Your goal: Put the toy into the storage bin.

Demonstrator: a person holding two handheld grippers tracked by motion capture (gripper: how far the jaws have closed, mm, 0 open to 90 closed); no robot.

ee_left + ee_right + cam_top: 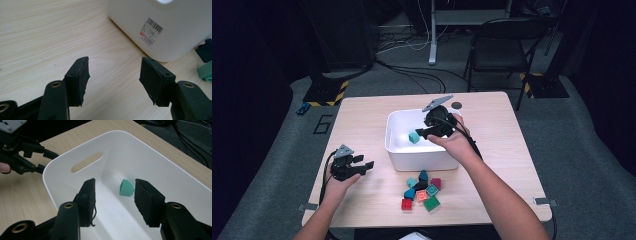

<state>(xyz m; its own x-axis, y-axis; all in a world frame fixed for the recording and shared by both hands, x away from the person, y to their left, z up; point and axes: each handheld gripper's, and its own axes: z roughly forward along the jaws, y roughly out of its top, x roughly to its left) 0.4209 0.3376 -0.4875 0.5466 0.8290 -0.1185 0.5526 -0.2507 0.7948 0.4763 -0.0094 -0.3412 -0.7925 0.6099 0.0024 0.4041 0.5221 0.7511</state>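
Observation:
A white bin (422, 161) stands in the middle of the wooden table. One teal block (413, 137) is inside it, toward its left end. My right gripper (418, 133) hangs over the bin, pointing left, its jaws apart. In the right gripper view the teal block (125, 188) is past the open right gripper (114, 187), down in the bin (75, 152), with neither pad on it. My left gripper (368, 164) rests low at the table's left and points toward the bin. In the left gripper view the left gripper (113, 67) is open over bare wood.
A pile of several coloured blocks (422, 190) lies in front of the bin, near the table's front edge. The bin's labelled wall (170, 32) is close ahead of the left gripper, with a dark blue block (205, 50) and a teal block (205, 72) beside it. A folding chair (502, 45) stands beyond the table.

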